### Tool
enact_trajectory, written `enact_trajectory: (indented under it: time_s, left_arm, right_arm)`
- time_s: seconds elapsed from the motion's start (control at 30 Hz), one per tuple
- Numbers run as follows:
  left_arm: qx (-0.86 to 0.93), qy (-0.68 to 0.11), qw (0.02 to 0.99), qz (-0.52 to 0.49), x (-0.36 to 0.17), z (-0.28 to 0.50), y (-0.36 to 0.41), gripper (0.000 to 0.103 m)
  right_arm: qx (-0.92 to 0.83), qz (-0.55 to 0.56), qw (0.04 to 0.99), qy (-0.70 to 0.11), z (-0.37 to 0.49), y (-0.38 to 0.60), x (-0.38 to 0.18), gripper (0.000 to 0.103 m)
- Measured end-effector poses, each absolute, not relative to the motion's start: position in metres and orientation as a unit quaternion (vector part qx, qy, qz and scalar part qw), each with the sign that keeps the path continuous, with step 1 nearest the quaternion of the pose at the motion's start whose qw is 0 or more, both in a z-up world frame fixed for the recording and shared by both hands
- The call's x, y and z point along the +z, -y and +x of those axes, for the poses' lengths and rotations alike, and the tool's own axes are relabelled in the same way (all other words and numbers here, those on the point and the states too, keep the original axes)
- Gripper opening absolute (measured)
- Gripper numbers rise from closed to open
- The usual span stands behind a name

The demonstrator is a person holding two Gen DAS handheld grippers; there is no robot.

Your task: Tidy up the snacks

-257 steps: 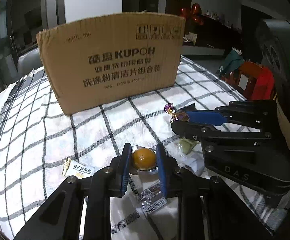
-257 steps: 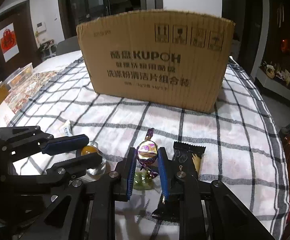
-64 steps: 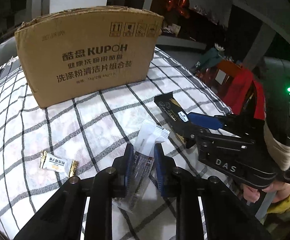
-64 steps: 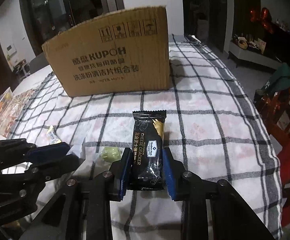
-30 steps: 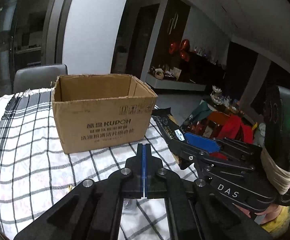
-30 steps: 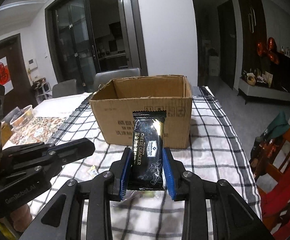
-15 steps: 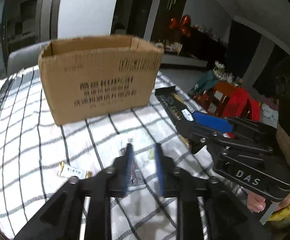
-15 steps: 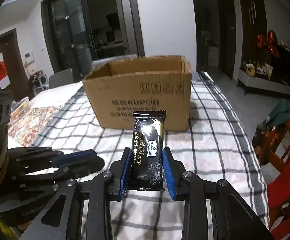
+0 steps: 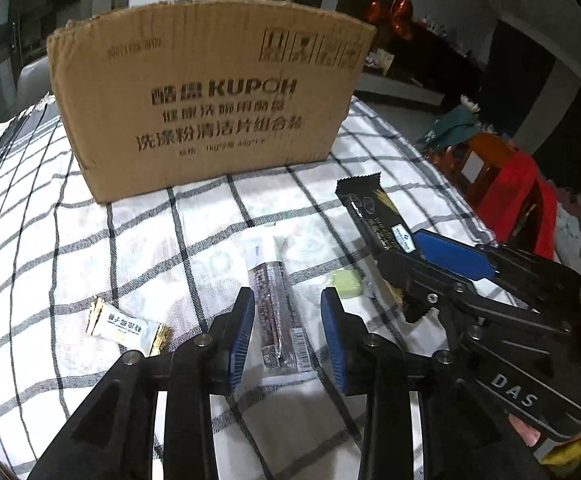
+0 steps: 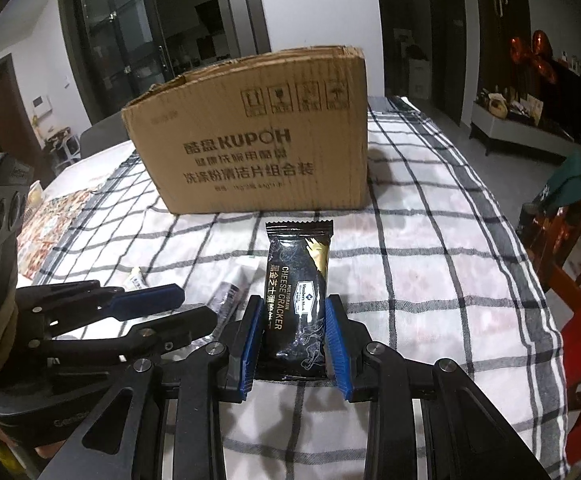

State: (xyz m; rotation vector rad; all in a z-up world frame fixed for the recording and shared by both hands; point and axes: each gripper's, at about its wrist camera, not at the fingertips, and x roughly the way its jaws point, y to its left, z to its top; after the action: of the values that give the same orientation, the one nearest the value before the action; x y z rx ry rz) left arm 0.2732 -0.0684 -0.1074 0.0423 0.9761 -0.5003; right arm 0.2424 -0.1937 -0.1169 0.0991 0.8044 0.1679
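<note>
My left gripper is open, its blue pads on either side of a clear-and-white snack packet that lies on the checked cloth. My right gripper is shut on a black cheese cracker packet, held just above the cloth; this packet also shows in the left wrist view. The brown cardboard box stands open-topped at the back of the table, beyond both grippers. The right gripper sits to the right of my left one.
A small white-and-gold candy lies left of my left gripper. A pale green sweet lies between the two grippers. Red chairs stand beyond the table's right edge. The checked tablecloth covers the table.
My left gripper has come down from above the box, opened, and now straddles the clear packet. My right gripper has dropped lower, still holding the cracker packet.
</note>
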Motion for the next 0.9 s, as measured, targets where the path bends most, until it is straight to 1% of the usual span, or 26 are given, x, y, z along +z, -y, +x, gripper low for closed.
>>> enact_trajectory:
  time_s: [0.3, 0.4, 0.6, 0.9]
  left_arm:
    - [-0.206, -0.485, 0.849, 0.035, -0.126, 0.286, 0.081, 0.033]
    - [-0.2, -0.479, 0.853, 0.048, -0.129, 0.287, 0.084, 0.033]
    - [-0.203, -0.478, 0.854, 0.045, -0.13, 0.29, 0.082, 0.022]
    - [-0.208, -0.46, 0.863, 0.018, -0.107, 0.279, 0.063, 0.022]
  right_arm:
    - [0.078, 0.051, 0.913, -0.398, 0.248, 0.195, -0.124, 0.032]
    - [0.077, 0.052, 0.912, -0.399, 0.249, 0.195, -0.124, 0.032]
    - [0.077, 0.052, 0.913, -0.398, 0.249, 0.194, -0.124, 0.032]
    - [0.078, 0.049, 0.917, -0.388, 0.245, 0.192, -0.112, 0.032]
